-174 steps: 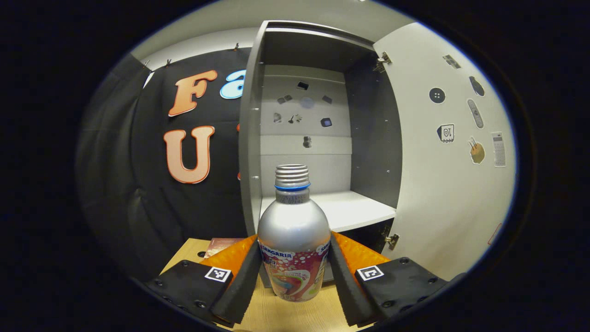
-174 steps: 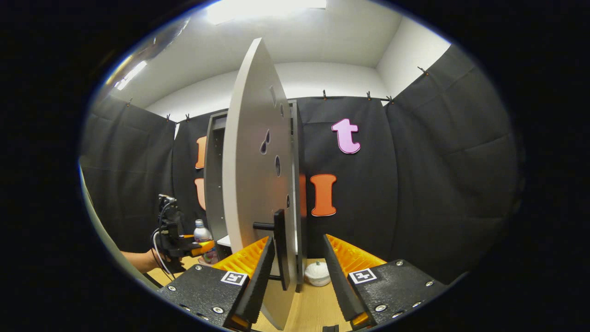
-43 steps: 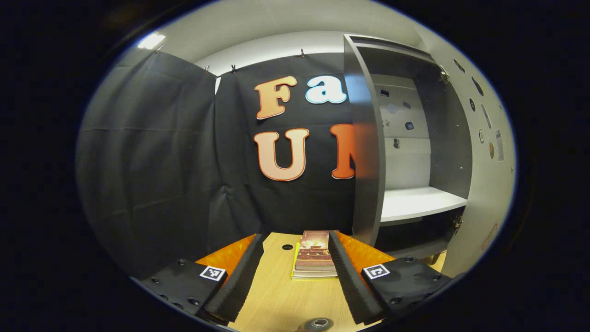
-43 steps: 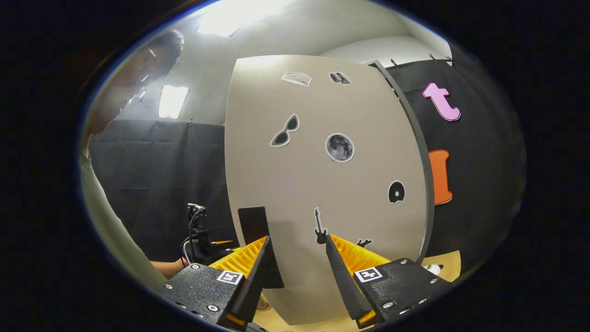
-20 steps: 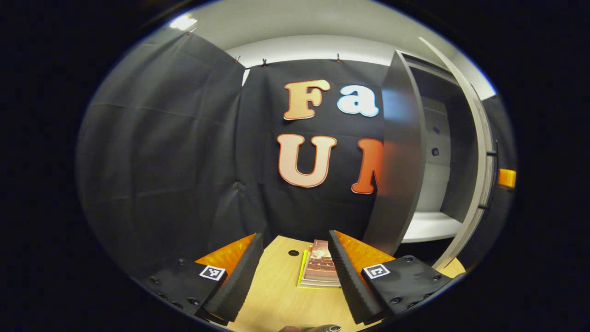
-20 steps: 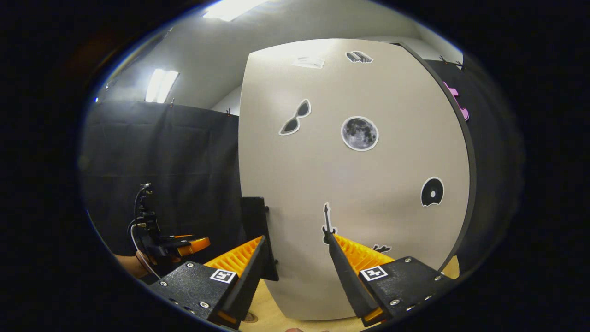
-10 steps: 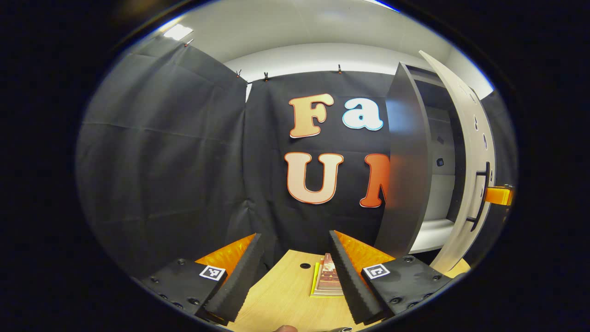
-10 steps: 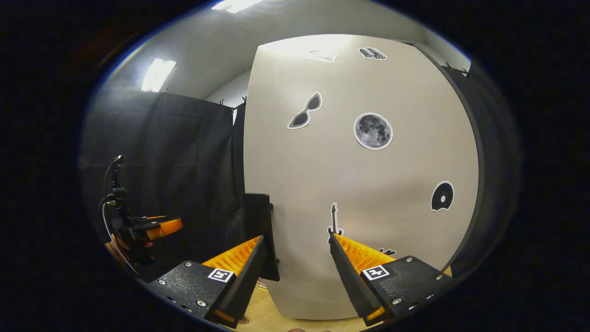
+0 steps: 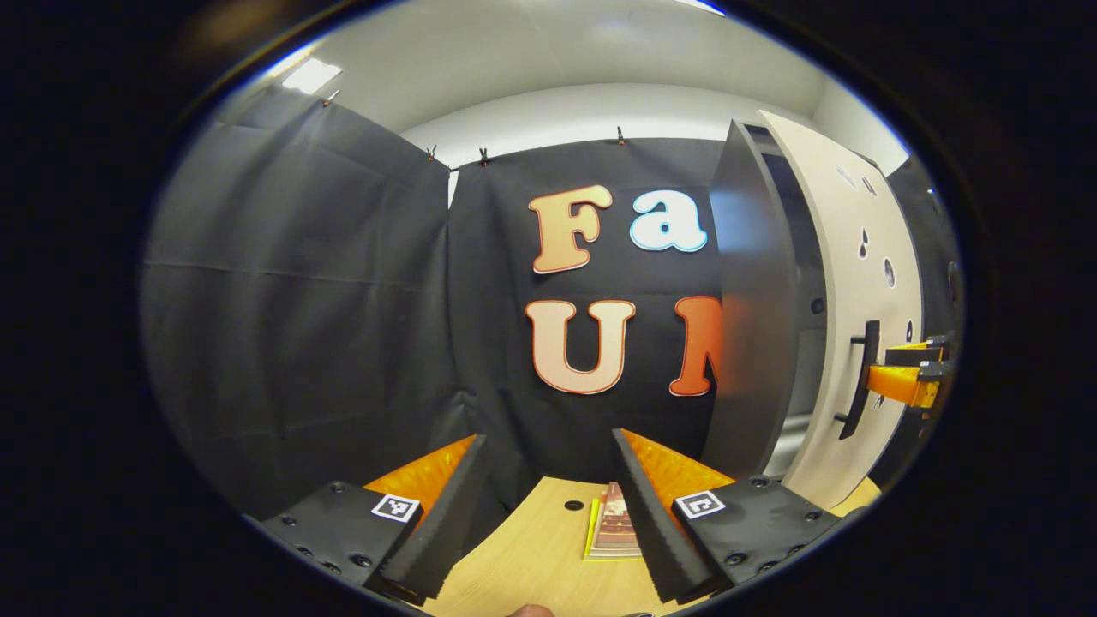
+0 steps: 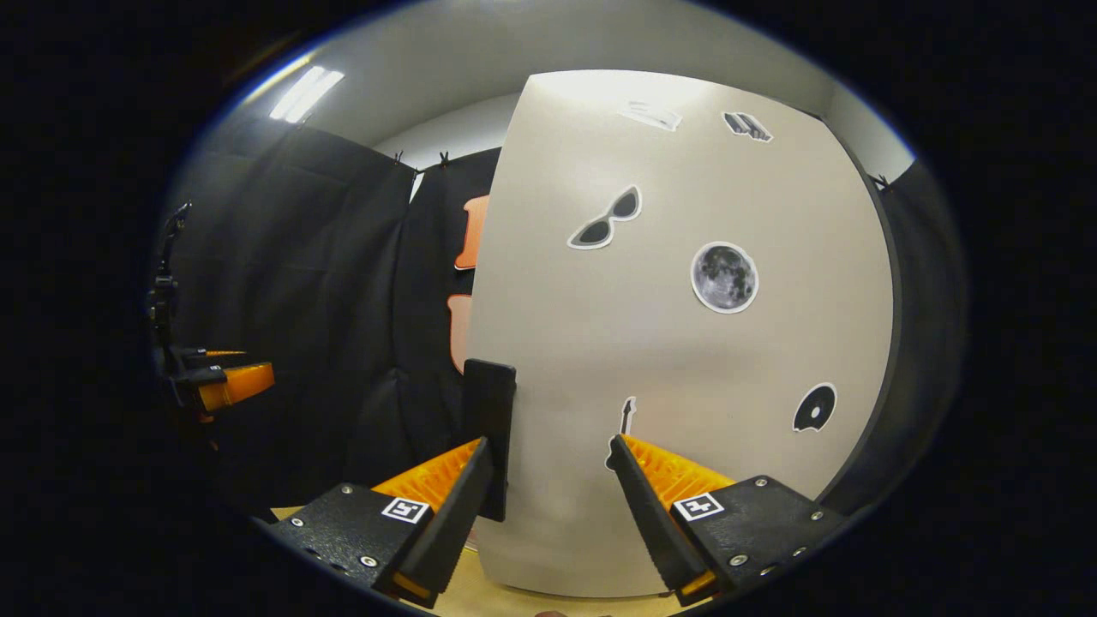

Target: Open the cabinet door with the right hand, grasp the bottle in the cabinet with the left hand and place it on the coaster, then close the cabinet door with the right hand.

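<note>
Right gripper view: right gripper (image 10: pixel 548 506), lower centre, fingers spread apart, empty before the cabinet door (image 10: pixel 686 343), near its black handle (image 10: pixel 490 437). Left gripper view: left gripper (image 9: pixel 548 506), bottom centre, gapes wide over the table (image 9: pixel 531 557), holding nothing. The door (image 9: pixel 857 300) stands nearly closed at right.

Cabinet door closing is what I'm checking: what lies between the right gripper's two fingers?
In the right gripper view, the right gripper is open, and the cabinet door shows between its fingers, with the black handle just above the left fingertip.
</note>
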